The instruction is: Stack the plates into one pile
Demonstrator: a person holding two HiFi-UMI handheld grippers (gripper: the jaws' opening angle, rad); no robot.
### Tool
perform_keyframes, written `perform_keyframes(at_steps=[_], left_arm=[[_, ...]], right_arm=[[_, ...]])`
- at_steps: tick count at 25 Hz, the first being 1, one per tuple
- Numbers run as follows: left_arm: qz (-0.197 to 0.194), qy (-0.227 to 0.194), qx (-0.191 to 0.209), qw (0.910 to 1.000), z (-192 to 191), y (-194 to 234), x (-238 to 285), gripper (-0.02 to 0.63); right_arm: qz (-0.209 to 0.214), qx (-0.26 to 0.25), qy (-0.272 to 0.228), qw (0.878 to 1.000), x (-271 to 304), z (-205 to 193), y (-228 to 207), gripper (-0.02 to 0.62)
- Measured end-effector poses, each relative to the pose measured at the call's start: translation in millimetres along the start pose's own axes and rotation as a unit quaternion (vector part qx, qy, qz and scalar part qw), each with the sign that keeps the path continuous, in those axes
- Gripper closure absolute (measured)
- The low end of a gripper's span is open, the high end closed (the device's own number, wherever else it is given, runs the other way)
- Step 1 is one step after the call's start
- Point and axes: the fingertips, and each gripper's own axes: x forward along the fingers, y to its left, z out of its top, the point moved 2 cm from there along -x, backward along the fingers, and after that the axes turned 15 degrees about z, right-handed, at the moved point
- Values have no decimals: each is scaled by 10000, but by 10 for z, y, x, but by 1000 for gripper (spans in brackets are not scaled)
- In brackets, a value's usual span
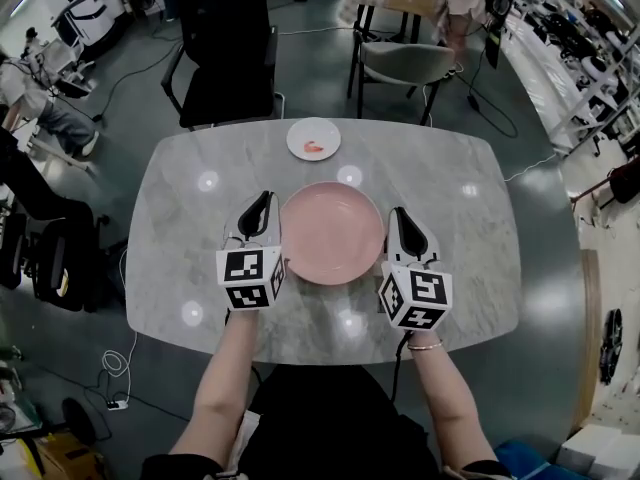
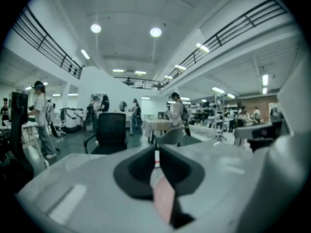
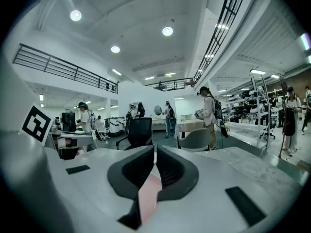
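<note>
left tongs (image 1: 264, 204) pinching left rim of round pink plate (image 1: 333, 233) | right tongs (image 1: 402, 218) pinching its right rim | small white plate (image 1: 313, 139) lying beyond

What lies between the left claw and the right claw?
The pink plate; the left claw and right claw each grip its rim, as the head view shows.

My left gripper (image 1: 266, 202) and right gripper (image 1: 399, 216) pinch opposite rims of the pink plate (image 1: 333, 232); beyond lies 1 white plate (image 1: 313, 138), perhaps sauce-stained.
</note>
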Motion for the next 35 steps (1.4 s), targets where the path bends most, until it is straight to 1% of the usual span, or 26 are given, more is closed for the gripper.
perform_keyframes(at_steps=[3, 7, 13, 19, 28, 35], left_arm=[[83, -182, -58, 9998, 71, 48, -102, 597], [134, -368, -94, 9992, 144, 80, -214, 598], [210, -473, -158, 9985, 184, 81, -341, 598], [157, -429, -244, 9987, 145, -3, -439, 598], [144, -535, -204, 9983, 221, -87, -598, 598], [183, -532, -195, 9982, 201, -151, -628, 598]], right_arm=[[92, -63, -219, 9997, -85, 74, 55, 581], [234, -148, -466, 9985, -184, 150, 94, 588], [431, -275, -741, 9959, -298, 258, 101, 591], [556, -395, -835, 9942, -381, 314, 122, 591], [605, -434, -832, 9938, -549, 321, 111, 591], [673, -464, -883, 9927, -596, 326, 87, 591]])
